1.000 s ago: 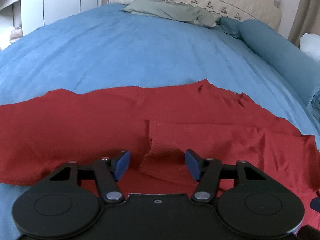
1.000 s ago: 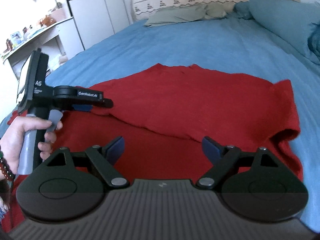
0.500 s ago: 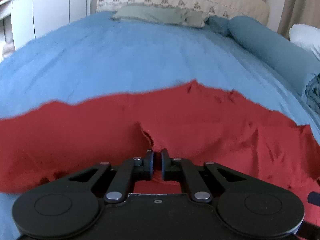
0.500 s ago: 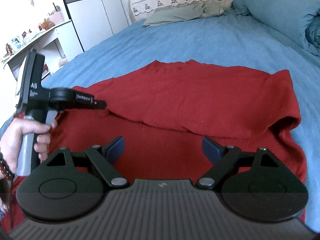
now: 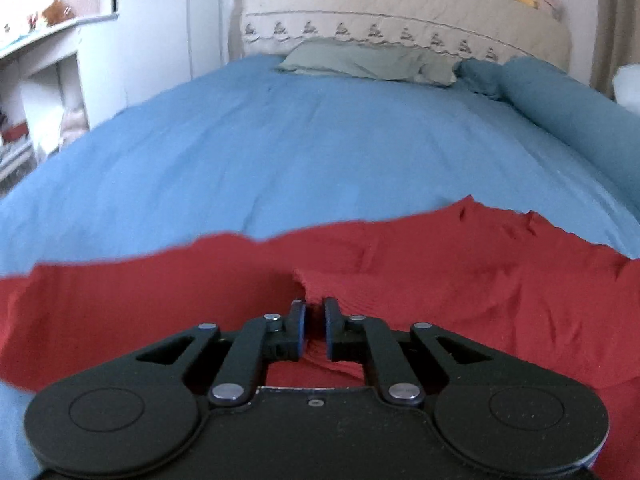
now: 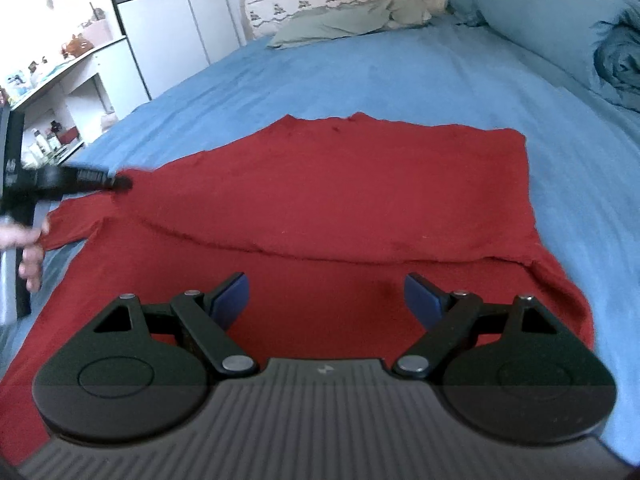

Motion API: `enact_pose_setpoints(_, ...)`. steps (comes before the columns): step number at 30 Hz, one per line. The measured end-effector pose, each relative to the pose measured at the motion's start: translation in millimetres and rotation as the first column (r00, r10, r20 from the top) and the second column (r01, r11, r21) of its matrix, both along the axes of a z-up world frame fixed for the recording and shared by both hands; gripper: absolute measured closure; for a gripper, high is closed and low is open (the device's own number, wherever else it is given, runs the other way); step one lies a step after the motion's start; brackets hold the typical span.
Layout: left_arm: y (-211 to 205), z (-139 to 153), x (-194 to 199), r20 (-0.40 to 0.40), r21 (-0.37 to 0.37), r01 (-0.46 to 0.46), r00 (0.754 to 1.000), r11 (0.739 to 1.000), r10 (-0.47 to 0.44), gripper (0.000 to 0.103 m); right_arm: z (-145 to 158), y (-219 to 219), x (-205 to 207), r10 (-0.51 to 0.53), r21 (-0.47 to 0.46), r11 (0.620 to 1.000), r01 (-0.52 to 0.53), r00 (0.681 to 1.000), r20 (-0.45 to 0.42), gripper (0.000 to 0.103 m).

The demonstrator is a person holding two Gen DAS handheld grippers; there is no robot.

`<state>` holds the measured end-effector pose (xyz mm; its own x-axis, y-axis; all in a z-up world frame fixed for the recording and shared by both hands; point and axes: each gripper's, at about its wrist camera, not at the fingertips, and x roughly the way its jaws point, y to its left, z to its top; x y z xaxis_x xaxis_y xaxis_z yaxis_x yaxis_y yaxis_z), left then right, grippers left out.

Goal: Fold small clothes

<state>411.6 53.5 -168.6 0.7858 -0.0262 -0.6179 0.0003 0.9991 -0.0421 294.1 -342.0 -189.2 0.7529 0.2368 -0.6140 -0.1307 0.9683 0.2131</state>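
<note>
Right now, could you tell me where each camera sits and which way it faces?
Left wrist: on the left gripper, facing the headboard; its fingers pinch the red garment.
Right wrist: on the right gripper, open over the garment, same heading; the left hand shows at left.
Shared: garment, bed, green pillow, headboard.

No readable words or numbers in either view. Right gripper [image 6: 326, 296] body carries only small lightning-bolt mark at its top edge, centre. Left gripper [image 6: 120, 181] shows white lettering on its side, too blurred to read.
</note>
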Motion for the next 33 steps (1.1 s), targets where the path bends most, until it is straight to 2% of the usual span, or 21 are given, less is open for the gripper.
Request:
enact_pose_setpoints(2, 1.6, 6.0, -9.8, 0.034, -0.003, -0.014, 0.999, 1.0, 0.014, 0.067, 3.6, -4.4, 4.0, -0.021, 0.002, 1.0, 0.021, 1.0, 0.016, 0.003)
enact_pose_setpoints(3, 0.9, 10.0, -14.0, 0.057, 0.006, -0.012, 0.998, 1.0, 0.012, 0.044, 6.1, -7.4, 7.8, -0.034, 0.002, 0.999, 0.034, 0.999, 0.026, 0.003)
enact_pose_setpoints(4, -0.2, 14.0, -17.7, 0.084, 0.014, -0.003, 0.996, 1.0, 0.002, 0.029, 8.7, -10.4, 13.3, -0.053, -0.001, 0.999, 0.053, 0.998, 0.037, 0.002)
enact_pose_setpoints(5, -2.7, 17.2, -19.7, 0.102, 0.016, 0.024, 0.994, 1.0, -0.025, 0.027, 10.0, -12.8, 18.5, -0.068, -0.004, 0.998, 0.068, 0.997, 0.044, 0.0)
enact_pose_setpoints(8, -15.7, 16.4, -10.1, 0.067, 0.012, 0.134, 0.989, 0.991, -0.135, 0.026, 6.4, -18.2, 36.7, -0.1, -0.019, 0.995, 0.101, 0.993, 0.056, 0.0)
enact_pose_setpoints(12, -30.3, 9.5, 4.1, 0.036, 0.015, 0.196, 0.98, 0.98, -0.196, 0.026, -16.3, -28.1, 52.2, -0.13, -0.058, 0.99, 0.131, 0.991, 0.006, 0.0)
enact_pose_setpoints(16, -32.9, -3.1, 7.7, 0.005, 0.028, 0.212, 0.977, 0.977, -0.212, 0.026, -29.3, -45.7, 41.9, -0.162, -0.126, 0.978, 0.164, 0.986, 0.027, 0.0)
enact_pose_setpoints(19, -31.1, -13.4, 10.0, -0.019, 0.039, 0.202, 0.979, 0.979, -0.202, 0.026, -20.4, -45.9, 39.0, -0.155, -0.117, 0.98, 0.158, 0.987, 0.039, 0.0)
enact_pose_setpoints(21, -26.3, -22.4, 9.4, -0.053, 0.017, 0.185, 0.981, 0.983, -0.184, 0.026, -16.2, -41.4, 37.1, -0.146, -0.113, 0.982, 0.153, 0.987, 0.067, 0.0)
enact_pose_setpoints(23, -21.9, -26.3, 5.2, -0.055, 0.0, 0.173, 0.983, 0.985, -0.173, 0.027, -22.9, -39.8, 42.7, -0.162, -0.129, 0.978, 0.164, 0.987, 0.02, 0.0)
enact_pose_setpoints(24, -21.9, -25.7, 2.3, -0.054, 0.003, 0.171, 0.984, 0.985, -0.17, 0.027, -28.4, -41.5, 46.1, -0.175, -0.123, 0.977, 0.173, 0.984, -0.009, 0.0)
enact_pose_setpoints(28, -23.6, -14.7, -4.7, -0.063, 0.028, 0.156, 0.986, 0.987, -0.154, 0.027, -28.2, -41.0, 45.6, -0.192, -0.122, 0.974, 0.19, 0.981, -0.005, 0.0)
enact_pose_setpoints(33, -12.0, 28.8, -37.2, 0.005, 0.008, 0.125, 0.992, 0.992, -0.125, 0.027, 12.7, -33.1, 27.3, -0.189, -0.063, 0.979, 0.192, 0.981, 0.051, 0.0)
